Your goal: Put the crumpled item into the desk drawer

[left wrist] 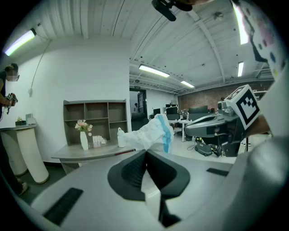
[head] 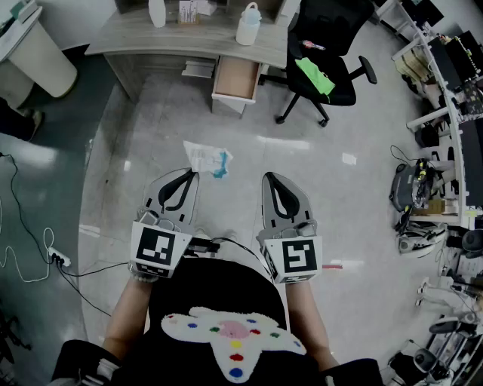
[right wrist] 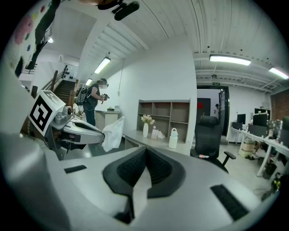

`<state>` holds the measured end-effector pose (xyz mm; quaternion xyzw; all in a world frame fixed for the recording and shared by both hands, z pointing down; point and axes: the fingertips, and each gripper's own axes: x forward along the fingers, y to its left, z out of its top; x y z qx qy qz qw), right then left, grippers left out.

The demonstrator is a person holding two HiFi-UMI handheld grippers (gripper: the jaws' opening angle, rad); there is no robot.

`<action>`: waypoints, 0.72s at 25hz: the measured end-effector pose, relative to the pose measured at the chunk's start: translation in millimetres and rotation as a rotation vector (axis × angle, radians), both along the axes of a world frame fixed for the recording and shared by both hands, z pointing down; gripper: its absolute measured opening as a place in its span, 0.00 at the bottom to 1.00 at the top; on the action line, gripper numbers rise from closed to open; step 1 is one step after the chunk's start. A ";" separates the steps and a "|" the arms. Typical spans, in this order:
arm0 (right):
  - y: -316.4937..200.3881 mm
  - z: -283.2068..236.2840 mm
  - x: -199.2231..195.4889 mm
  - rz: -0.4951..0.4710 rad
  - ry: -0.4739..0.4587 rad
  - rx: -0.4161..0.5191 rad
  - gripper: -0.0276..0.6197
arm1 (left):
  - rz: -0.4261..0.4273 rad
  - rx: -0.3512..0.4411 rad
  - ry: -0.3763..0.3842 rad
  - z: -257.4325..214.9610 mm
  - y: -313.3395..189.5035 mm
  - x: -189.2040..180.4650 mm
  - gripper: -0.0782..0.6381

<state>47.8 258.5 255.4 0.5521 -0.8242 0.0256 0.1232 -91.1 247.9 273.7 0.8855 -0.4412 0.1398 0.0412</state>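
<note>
**Entry: crumpled item, transfer to desk drawer, early stage**

- Crumpled item (head: 208, 159): white sheet material with a blue patch. It is pinched by one edge at the tip of the left gripper, and most of it stands free beyond the jaws. It is held in the air over the floor (head: 324, 226) and is well apart from the drawer.
- Left gripper (head: 188, 176): jaws drawn together on the crumpled item. Its own view shows them meeting, with the item rising just past the tip.
- Right gripper (head: 272, 178): jaws closed with nothing between them. It is held level beside the left gripper and takes no part in the hold.
- Desk drawer (head: 235, 78): pulled out from under the bench (head: 143, 39) and open at the top. Its light wooden inside appears bare.
- Bench contents: white jug (head: 247, 25) and a small bottle (head: 157, 12), both clear of the drawer.
- Office chair (head: 328, 53): stands just right of the drawer, with a green thing on its seat.

**Status:** The pick-up looks done and the drawer needs no opening. What is left, as I judge it, is the carry forward to the bench, the release over the drawer, and perhaps pushing it shut.
</note>
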 end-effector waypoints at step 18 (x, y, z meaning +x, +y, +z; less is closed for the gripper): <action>-0.6 2.2 -4.3 0.019 -0.012 -0.019 0.05 | 0.010 -0.002 0.009 -0.2 -3.1 -5.3 0.13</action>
